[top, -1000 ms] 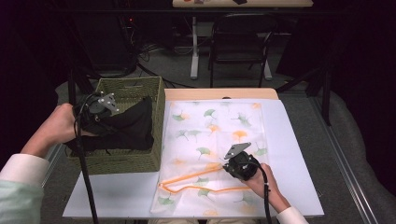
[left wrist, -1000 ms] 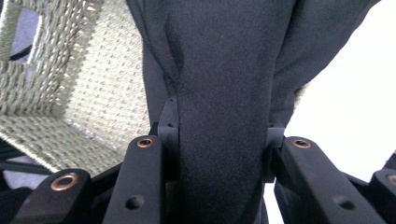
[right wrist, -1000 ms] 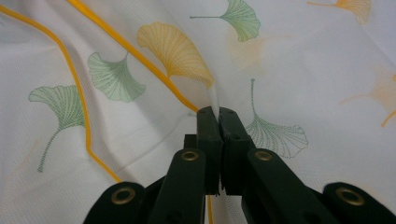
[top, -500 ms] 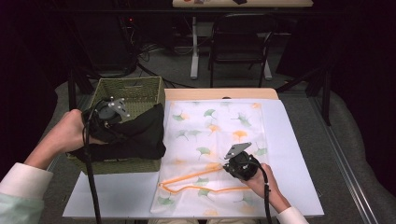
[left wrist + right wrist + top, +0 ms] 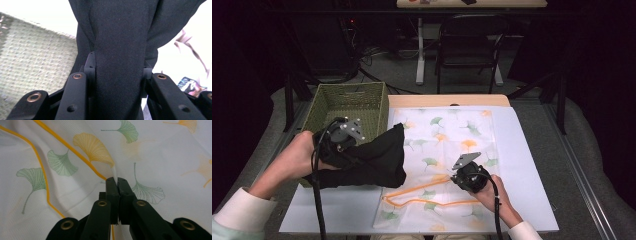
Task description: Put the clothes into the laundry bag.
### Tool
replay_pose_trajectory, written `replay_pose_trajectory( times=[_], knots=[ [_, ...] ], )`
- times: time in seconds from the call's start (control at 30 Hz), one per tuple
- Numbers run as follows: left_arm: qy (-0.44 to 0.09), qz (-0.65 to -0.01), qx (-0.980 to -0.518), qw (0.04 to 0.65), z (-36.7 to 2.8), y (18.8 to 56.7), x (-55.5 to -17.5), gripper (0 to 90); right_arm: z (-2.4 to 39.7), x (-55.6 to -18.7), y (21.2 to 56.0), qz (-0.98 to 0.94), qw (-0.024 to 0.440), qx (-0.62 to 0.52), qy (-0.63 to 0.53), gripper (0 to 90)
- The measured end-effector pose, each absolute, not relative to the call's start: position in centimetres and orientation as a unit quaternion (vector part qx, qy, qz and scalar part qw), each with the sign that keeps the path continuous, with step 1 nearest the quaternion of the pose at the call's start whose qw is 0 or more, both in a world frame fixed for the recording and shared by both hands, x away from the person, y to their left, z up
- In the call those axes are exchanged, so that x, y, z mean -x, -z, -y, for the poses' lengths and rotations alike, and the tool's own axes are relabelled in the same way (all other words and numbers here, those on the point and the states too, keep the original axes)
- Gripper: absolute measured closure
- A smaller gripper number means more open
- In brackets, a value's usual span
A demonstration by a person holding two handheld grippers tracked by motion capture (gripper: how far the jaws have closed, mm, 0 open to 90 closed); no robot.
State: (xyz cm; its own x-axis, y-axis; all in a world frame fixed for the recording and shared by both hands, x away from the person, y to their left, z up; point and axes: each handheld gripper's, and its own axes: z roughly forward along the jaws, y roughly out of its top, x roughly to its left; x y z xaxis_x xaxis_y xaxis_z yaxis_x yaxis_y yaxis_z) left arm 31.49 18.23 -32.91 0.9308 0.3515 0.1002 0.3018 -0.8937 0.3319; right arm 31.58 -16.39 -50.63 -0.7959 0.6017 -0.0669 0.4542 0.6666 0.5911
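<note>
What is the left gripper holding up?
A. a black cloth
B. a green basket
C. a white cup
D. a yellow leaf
A: the left gripper has its jaws closed on a thick fold of the black cloth, which hangs beside the woven basket and over the edge of the leaf-print cloth.

The room is dark, with light falling mainly on the white surface (image 5: 532, 150) in the lower half of the frame. Grey carpet floor (image 5: 402, 75) lies beyond it. A black chair (image 5: 469, 50) stands at upper centre, before a second wooden table (image 5: 472, 3) on a white leg (image 5: 420, 50). Cables (image 5: 362, 55) trail at upper left.
</note>
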Motion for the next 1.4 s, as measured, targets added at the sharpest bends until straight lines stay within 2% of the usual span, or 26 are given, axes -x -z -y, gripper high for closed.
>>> replay_pose_trajectory(
  times=[0.17, 0.7, 1.23, 1.4],
  knots=[
    [-0.076, -0.162, -0.973, 0.144, -16.7, 33.9, -30.5, 64.1, 16.3, -31.6, 50.6, -0.904, 0.131, -0.293, -0.283, 88.8],
    [0.005, -0.125, -0.975, 0.183, -12.0, 38.8, -28.7, 63.9, 16.4, -31.7, 50.3, -0.898, 0.138, -0.304, -0.287, 88.7],
    [0.065, -0.119, -0.969, 0.207, -8.9, 44.1, -28.7, 63.4, 17.0, -31.8, 49.5, -0.888, 0.146, -0.314, -0.301, 88.6],
    [0.066, -0.121, -0.969, 0.206, -8.2, 45.6, -29.0, 63.0, 17.0, -31.9, 49.4, -0.886, 0.147, -0.317, -0.305, 88.6]
  ],
)
